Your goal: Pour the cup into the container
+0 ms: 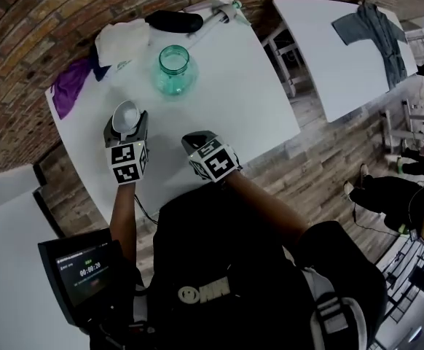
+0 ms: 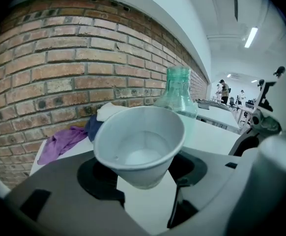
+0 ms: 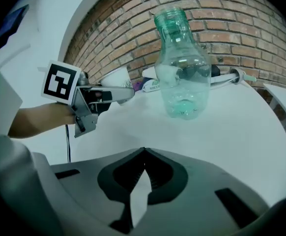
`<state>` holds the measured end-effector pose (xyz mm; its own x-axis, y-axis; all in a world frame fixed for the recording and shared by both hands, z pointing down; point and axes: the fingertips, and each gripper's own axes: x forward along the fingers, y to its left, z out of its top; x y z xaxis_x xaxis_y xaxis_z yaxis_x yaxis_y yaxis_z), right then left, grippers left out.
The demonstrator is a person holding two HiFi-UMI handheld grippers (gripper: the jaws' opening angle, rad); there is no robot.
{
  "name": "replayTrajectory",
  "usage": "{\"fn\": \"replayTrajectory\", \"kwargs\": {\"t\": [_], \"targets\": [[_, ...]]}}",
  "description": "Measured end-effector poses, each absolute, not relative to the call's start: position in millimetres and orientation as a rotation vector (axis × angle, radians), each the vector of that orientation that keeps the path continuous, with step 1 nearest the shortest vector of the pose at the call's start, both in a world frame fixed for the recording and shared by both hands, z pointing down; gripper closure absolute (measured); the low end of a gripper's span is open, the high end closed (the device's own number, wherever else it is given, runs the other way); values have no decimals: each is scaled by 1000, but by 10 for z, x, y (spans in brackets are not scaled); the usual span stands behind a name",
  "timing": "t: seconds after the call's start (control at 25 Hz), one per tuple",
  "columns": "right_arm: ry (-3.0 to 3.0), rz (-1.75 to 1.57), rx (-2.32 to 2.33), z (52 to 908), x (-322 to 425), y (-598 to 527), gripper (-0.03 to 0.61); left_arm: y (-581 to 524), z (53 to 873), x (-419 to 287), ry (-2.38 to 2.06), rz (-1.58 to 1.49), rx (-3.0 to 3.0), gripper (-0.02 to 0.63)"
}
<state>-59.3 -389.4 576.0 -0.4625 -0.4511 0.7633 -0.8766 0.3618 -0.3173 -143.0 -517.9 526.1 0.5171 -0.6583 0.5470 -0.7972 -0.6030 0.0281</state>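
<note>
- Left hand-held gripper point(image 1: 127, 122): jaws spread wide, pinching the white paper cup point(image 2: 140, 140) by its lower wall. Cup roughly upright; contents hard to make out.
- Right hand-held gripper point(image 3: 143, 154): jaws pressed together, nothing between them.
- Container: green-tinted clear plastic bottle point(image 1: 174, 70), uncapped, upright on the desk point(image 1: 241, 100). It stands beyond both grippers, apart from the cup.
- Status, judged: cup grasped. Pour not begun; bottle looks near-empty.
- Remaining: bring the cup over the bottle mouth, then tip.
</note>
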Motion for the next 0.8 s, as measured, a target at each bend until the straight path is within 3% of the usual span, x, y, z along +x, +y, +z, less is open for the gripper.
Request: {"fn": "replayTrajectory", "kwargs": {"t": [0.32, 0.8], "targets": [[-2146, 874, 1075, 5588, -102, -3821, 574, -5289, 4659, -1056, -1287, 820, 2541, 321], [-2240, 783, 977, 5610, 257, -3993, 574, -5640, 4401, -786, -1387, 988, 2518, 321]]}}
